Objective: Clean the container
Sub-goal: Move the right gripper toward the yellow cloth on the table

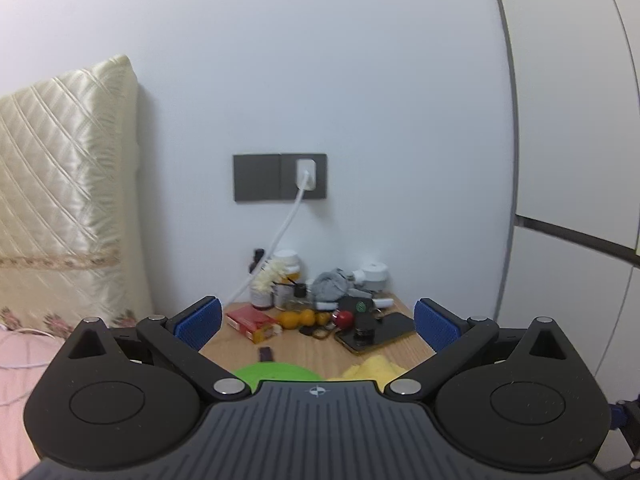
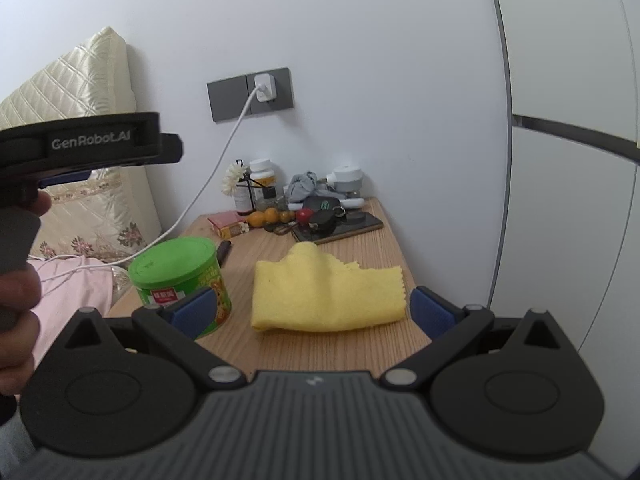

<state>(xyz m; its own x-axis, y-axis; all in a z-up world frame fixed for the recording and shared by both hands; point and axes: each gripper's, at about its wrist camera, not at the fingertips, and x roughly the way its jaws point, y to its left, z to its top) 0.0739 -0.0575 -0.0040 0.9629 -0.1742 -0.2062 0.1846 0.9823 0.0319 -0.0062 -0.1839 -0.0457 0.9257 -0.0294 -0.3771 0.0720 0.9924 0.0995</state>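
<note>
At the far left, a quilted cream headboard [image 2: 68,76] with a diamond-stitched satin sheen rises beside a pink bedsheet [image 2: 76,284]. In the right wrist view a bare hand [image 2: 18,300] holds the left tongs [image 2: 92,144], a matte black plastic body seen side-on; from the left wrist view the left tongs [image 1: 318,322] stand wide apart, their ribbed blue pads gripping nothing, raised above the near part of the table.

The container [image 2: 180,280] is a squat cylindrical can with a smooth green plastic lid and a glossy printed label. It stands upright on the near left part of the pale wood-grain table [image 2: 360,352], just beside the left pad of the right tongs [image 2: 310,312]. These too are spread wide and empty.

To the right of the can lies a folded yellow cloth [image 2: 328,296], soft and fuzzy with a zigzag pinked edge, close to the can but apart from it.

Further back, a red carton [image 2: 230,222], small round orange fruits [image 2: 270,216], a dark phone [image 2: 340,228], bottles and a crumpled grey rag [image 2: 304,186] crowd against the smooth white wall. A white cable [image 2: 200,200] droops from a charger in the grey wall socket [image 2: 250,94].
</note>
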